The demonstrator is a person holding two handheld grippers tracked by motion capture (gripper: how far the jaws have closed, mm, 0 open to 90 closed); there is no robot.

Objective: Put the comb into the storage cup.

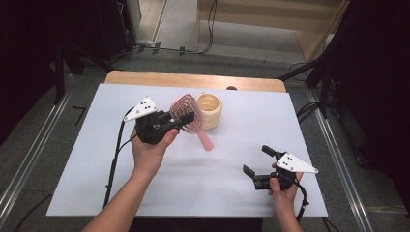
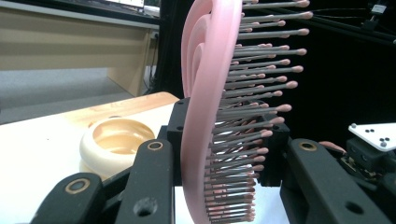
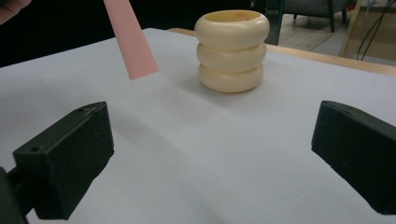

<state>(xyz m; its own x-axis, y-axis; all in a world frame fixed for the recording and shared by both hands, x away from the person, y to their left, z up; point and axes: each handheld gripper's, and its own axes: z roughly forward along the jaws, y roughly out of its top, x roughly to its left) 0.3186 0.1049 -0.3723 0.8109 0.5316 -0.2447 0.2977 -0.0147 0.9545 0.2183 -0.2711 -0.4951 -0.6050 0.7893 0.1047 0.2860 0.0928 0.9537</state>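
Observation:
A pink hairbrush [image 1: 186, 112] is held above the table, its head clamped edge-on in my left gripper [image 1: 183, 119], which is shut on it. In the left gripper view the brush head [image 2: 205, 116] stands upright between the jaws, bristles pointing right. Its handle [image 1: 205, 140] slants down toward the table's middle, and the handle's end [image 3: 130, 42] hangs in the air in the right gripper view. A cream ribbed cup [image 1: 209, 110] stands upright just right of the brush. My right gripper [image 1: 256, 159] is open near the front right, with nothing between its fingers, facing the cup [image 3: 232, 50].
A white sheet [image 1: 96, 159] covers the table, with a wooden strip [image 1: 145, 77] bare along the far edge. Black cables [image 1: 116, 154] trail from both grippers. Metal rails and dark stands flank the table on both sides.

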